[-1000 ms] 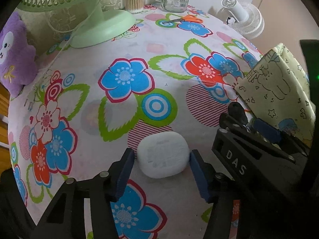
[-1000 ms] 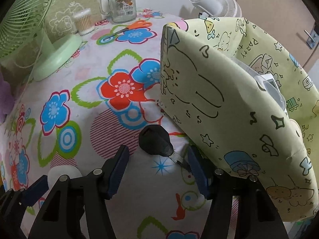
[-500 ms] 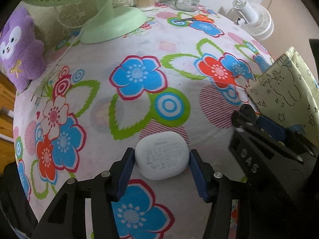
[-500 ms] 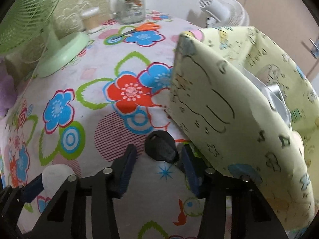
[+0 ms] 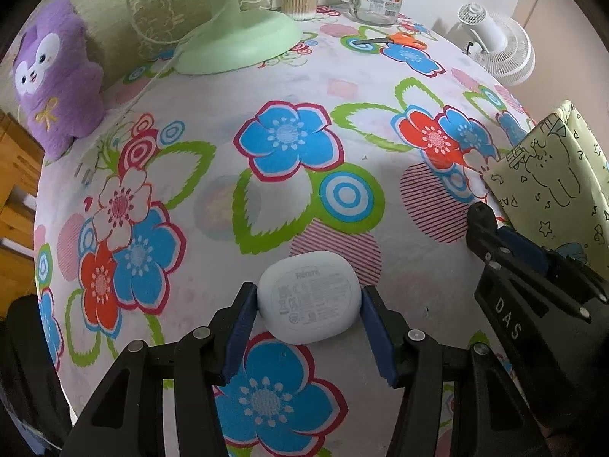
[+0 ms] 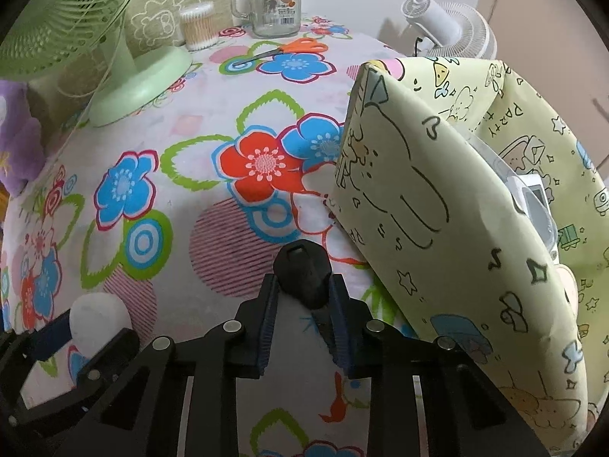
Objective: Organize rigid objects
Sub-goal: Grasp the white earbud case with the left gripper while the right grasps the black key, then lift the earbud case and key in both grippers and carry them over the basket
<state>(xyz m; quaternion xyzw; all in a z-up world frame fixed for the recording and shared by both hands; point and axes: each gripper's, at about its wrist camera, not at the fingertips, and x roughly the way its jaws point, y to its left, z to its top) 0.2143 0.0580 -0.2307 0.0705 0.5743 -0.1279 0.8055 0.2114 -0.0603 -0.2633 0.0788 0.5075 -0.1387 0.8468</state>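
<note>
A white rounded earbud case lies between the blue pads of my left gripper, which is shut on it, on the flowered tablecloth. It also shows in the right wrist view. My right gripper is shut on a black key head, its metal blade pointing back between the fingers. A yellow patterned fabric bin stands just right of the key, holding a white device. The right gripper also shows in the left wrist view.
A green desk fan stands at the back left, a purple plush toy at the left edge. A glass mug jar, a cotton swab box, orange scissors and a small white fan are at the back.
Both grippers have closed: the left pads came in onto the white case, the right pads onto the black key head. Both views have lifted slightly.
</note>
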